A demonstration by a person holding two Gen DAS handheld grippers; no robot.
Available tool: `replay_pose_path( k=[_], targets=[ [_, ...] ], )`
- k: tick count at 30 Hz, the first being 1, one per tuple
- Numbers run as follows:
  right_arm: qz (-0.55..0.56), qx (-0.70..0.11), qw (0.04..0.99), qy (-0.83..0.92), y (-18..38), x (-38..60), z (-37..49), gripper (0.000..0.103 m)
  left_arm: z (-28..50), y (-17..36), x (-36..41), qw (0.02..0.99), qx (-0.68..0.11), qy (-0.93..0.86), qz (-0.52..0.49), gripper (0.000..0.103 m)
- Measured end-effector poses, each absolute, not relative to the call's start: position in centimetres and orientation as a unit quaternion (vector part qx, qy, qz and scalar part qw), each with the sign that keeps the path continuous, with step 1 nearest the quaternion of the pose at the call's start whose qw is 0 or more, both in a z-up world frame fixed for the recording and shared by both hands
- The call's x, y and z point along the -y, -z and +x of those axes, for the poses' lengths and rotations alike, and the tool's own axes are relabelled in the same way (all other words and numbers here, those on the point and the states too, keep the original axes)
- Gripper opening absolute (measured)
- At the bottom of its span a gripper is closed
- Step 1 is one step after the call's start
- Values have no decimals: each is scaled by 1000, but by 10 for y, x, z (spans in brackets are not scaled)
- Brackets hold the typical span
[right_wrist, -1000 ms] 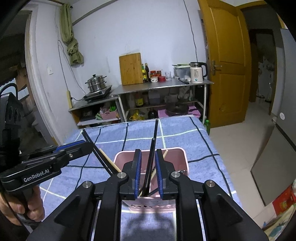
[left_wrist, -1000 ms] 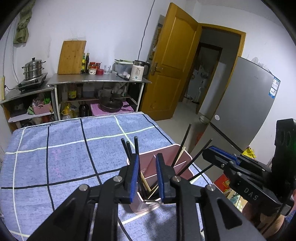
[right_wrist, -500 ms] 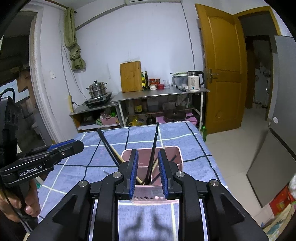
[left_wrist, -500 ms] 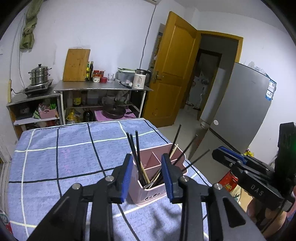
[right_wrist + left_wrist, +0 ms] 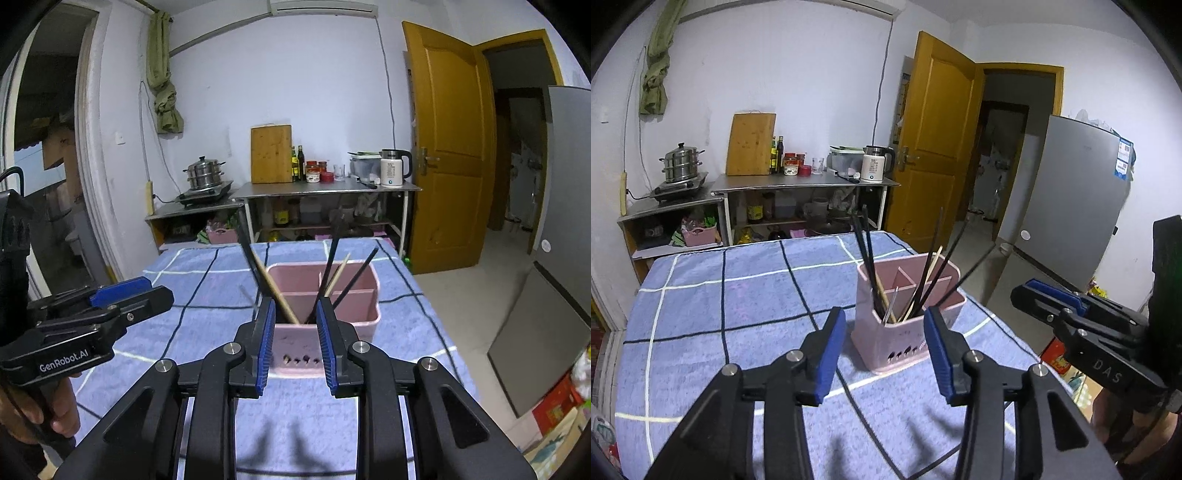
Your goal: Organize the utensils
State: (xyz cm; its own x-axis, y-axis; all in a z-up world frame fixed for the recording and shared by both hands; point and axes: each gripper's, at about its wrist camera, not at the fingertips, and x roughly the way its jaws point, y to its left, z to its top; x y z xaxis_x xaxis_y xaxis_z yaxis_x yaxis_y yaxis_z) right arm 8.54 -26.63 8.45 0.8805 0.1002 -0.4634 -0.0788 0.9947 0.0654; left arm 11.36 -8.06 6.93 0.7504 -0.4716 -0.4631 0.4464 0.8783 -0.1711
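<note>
"DAS" is read on the right gripper [image 5: 1052, 295], "GenRobot.AI" on the left gripper [image 5: 147, 291]. Both jaws just opened, nothing clamped; pink holder [image 5: 905, 332] with chopsticks [image 5: 868, 258] seen just ahead.

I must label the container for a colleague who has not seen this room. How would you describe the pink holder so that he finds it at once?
Look at the table with the blue checked cloth in the middle of the room. Near its right edge stands the pink holder, a plastic box with inner dividers, with chopsticks leaning out of it. It is the only object standing on the cloth.
</note>
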Motion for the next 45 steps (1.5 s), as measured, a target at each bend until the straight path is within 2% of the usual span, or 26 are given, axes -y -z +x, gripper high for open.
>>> replay_pose_path(
  k=[4,6,11,20,45],
  targets=[
    [22,-235,970,-49,-68,260,77,33,102,-53,77,941,-243,236,-13,51],
    [24,-230,972,-47,-59,258,72,34,94,-44,76,942,-240,233,-7,52],
    [27,-228,972,-43,-38,255,62,35,86,-27,72,948,-227,225,-6,57],
    [26,-230,972,-31,-19,259,52,35,78,-1,75,948,-233,218,-7,58],
    [25,-233,972,-33,-11,254,48,35,73,-1,75,953,-221,207,-12,58]
  ],
)
